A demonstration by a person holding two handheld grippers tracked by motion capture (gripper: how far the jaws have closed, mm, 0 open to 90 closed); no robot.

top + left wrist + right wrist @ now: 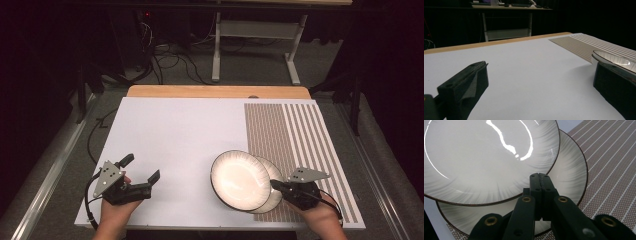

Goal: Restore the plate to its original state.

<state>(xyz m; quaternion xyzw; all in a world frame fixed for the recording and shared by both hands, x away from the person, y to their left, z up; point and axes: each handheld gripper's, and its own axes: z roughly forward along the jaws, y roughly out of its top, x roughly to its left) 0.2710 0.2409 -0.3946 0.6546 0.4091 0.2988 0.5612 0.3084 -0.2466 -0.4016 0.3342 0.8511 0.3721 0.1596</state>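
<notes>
Plates (240, 180) overlapped at mat (300, 135) edge, near right gripper (274, 184).

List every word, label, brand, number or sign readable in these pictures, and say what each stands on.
None: no writing can be read anywhere.
The upper plate and lower plate carry only grey streaks and a dark rim.
The striped mat shows plain lines.
The left tool and right tool bear no label.

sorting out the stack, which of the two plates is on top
The upper plate, the one lying more to the left over the white board. Its whole rim shows, and it covers part of the lower plate, which sits on the striped mat.
</notes>
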